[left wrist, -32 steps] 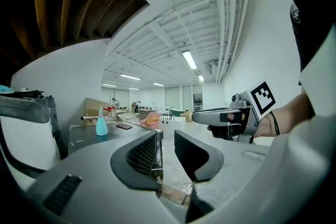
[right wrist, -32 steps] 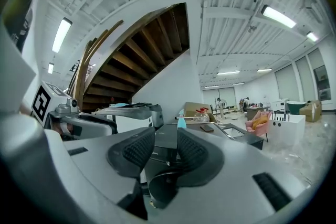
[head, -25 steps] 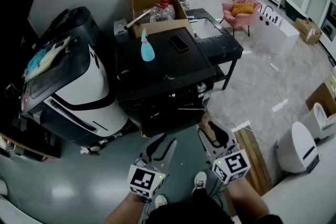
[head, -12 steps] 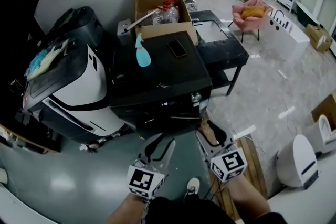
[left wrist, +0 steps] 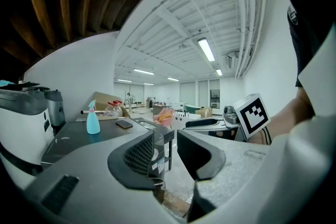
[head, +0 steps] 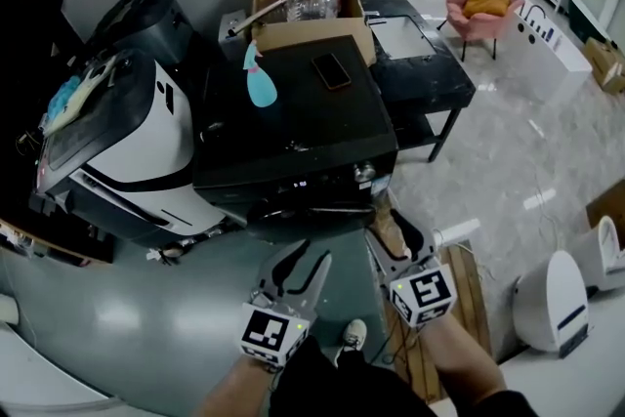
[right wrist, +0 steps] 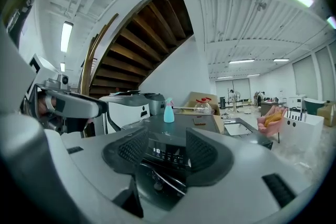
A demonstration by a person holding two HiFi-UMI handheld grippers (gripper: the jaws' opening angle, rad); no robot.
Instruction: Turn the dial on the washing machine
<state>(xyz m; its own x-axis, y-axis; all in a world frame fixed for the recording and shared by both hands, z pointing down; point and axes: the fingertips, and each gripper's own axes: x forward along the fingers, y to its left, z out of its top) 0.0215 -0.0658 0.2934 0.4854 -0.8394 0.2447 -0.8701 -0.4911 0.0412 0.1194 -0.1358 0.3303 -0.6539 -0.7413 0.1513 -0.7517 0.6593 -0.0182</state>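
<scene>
The black washing machine (head: 293, 112) stands ahead of me. Its silver dial (head: 365, 172) sits at the right end of the front panel, beside the lit display (head: 298, 183). My right gripper (head: 398, 231) is low in front of the machine's right corner, just below the dial and apart from it. Its jaws have just been opening and hold nothing. In the right gripper view the display (right wrist: 156, 150) shows between the open jaws of the right gripper (right wrist: 167, 152). My left gripper (head: 301, 261) hangs before the door, its jaws also just opening and empty, as the left gripper (left wrist: 165, 149) view confirms.
A blue spray bottle (head: 256, 83) and a phone (head: 332, 69) lie on the machine's top. Behind is a cardboard box (head: 303, 0). A white and black machine (head: 117, 142) stands at the left, a black table (head: 420, 63) at the right. A wooden board (head: 469, 278) lies on the floor by my right hand.
Both grippers have moved forward toward the washing machine's front, which now fills more of the head view. Both pairs of jaws stand a little wider.
</scene>
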